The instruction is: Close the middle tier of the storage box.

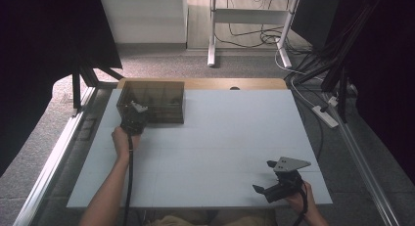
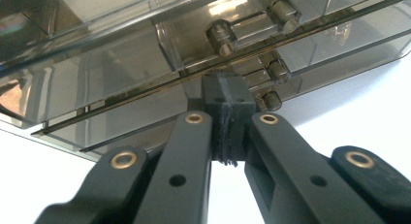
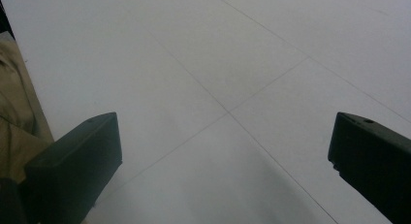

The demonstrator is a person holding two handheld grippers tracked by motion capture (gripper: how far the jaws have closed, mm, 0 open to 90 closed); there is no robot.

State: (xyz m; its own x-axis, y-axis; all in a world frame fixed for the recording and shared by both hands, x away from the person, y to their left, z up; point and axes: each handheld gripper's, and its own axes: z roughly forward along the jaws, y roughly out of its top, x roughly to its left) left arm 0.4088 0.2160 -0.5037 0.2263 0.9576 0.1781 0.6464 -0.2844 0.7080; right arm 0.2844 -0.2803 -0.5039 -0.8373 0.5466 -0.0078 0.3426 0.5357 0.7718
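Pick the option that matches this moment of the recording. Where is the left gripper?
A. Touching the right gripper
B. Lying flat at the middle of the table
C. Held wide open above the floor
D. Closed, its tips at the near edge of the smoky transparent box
D: in the left gripper view the left gripper has its jaws pressed together right at the edge of the transparent box, which the high view places at the table's far left.

A smoky, see-through grey-brown box point(image 1: 152, 101) sits on the plain white desk point(image 1: 220, 138). Both hand-held grippers, left hand-held gripper point(image 1: 133, 119) and right hand-held gripper point(image 1: 265, 177), are black, with brass-coloured rivets on the left.
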